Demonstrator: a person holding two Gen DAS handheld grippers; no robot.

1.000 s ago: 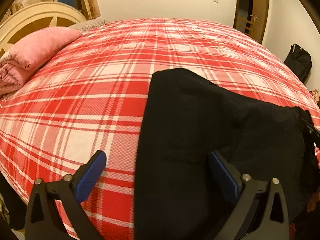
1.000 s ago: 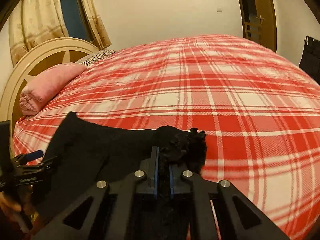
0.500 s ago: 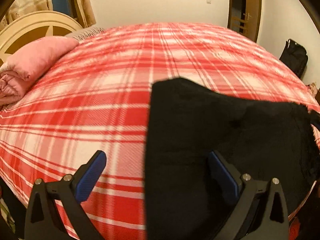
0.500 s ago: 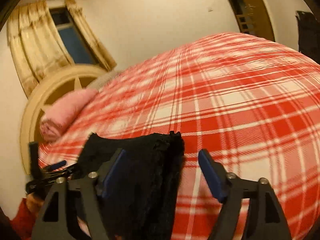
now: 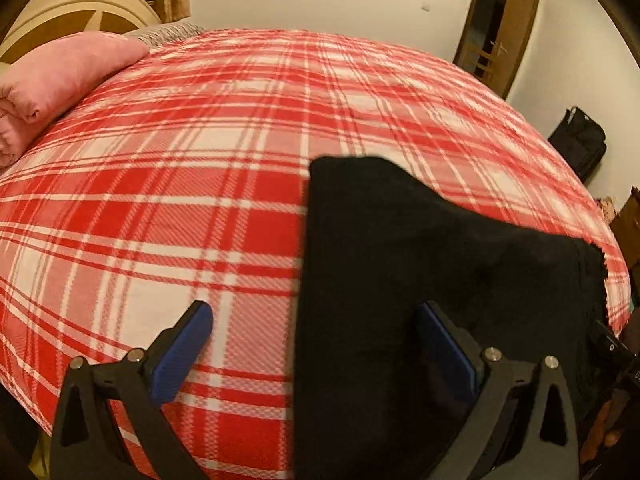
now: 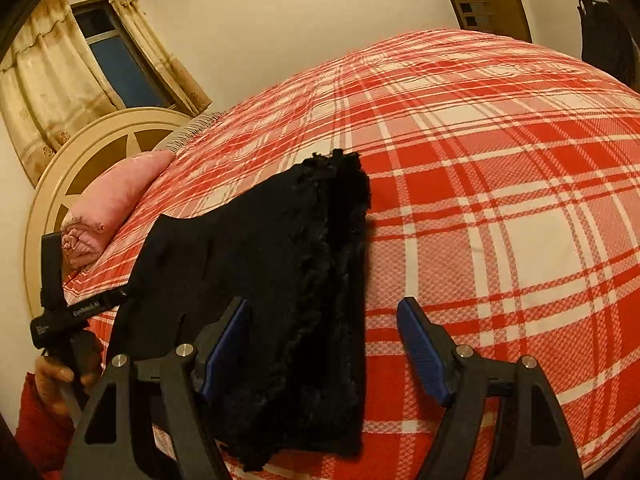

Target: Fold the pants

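Black pants (image 6: 280, 280), folded, lie at the bed's near edge on the red plaid blanket (image 6: 500, 200); in the right wrist view their long axis runs from lower centre toward upper centre, fuzzy edge on the right. The right gripper (image 6: 324, 348) stands apart, pads off the cloth. The left gripper (image 5: 316, 352) is likewise spread, straddling the pants' left edge.

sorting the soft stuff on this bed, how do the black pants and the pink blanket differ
Colour: the pants are black, the blanket is pink.
Place: the pants lie at the near edge of the plaid bed between the open right gripper fingers; the blanket sits by the headboard.
Shape: the pants lie fairly flat with a fuzzy edge; the blanket is a thick roll.
Shared: both rest on the bed, ungripped.
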